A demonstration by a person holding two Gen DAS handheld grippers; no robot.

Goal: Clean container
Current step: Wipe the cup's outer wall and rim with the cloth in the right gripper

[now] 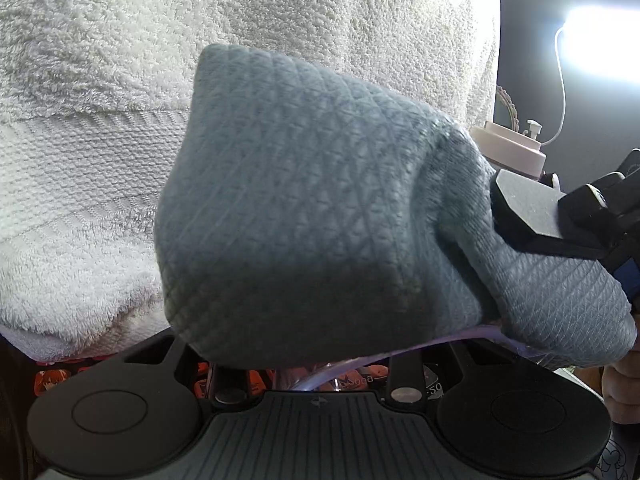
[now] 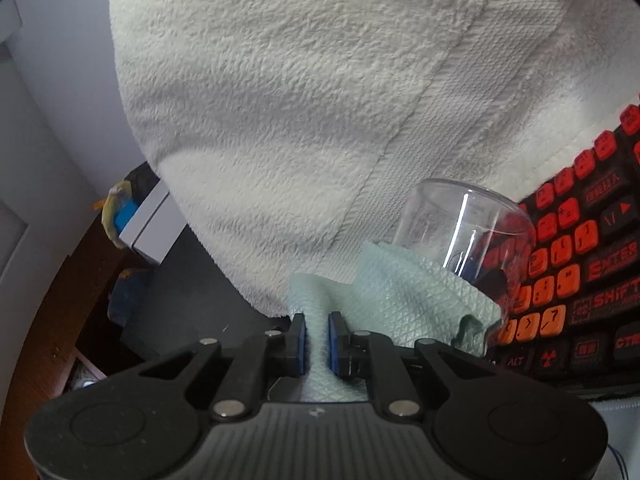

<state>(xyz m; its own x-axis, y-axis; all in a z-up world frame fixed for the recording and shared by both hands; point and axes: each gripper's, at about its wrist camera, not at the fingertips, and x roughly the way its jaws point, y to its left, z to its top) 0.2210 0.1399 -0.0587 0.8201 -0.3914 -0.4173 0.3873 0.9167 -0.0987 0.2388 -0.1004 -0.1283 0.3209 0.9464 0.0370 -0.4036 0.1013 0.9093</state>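
- The right gripper [image 2: 317, 334] has its blue pads [image 2: 301, 338] pressed together on a fold of a pale green cloth [image 2: 404, 300], so it is clamped on the cloth.
- The cloth has a woven diamond pattern. From the pads it spreads to the right and goes into the mouth of the container [image 2: 468, 232].
- The container is a clear plastic cup, lying tilted, with its closed bottom pointing up and away from the right camera. It sits just above the edge of a black keyboard [image 2: 576, 264] with orange-red keys.
- In the left view the same cloth [image 1: 304, 208] fills the middle of the picture and hides almost all of the container; only a thin clear rim [image 1: 332, 376] shows under the cloth.
- The left gripper [image 1: 320, 364] has its fingertips hidden behind the cloth — whether its tongs are apart or closed on the cup I cannot tell.
- The right gripper's finger [image 1: 532, 212] enters the left view from the right side, touching the cloth.
- A white terry towel [image 2: 304, 100] lies behind everything in both views.
- Far right in the left view stands a bottle with a white lid [image 1: 516, 148], near a bright lamp [image 1: 600, 40].
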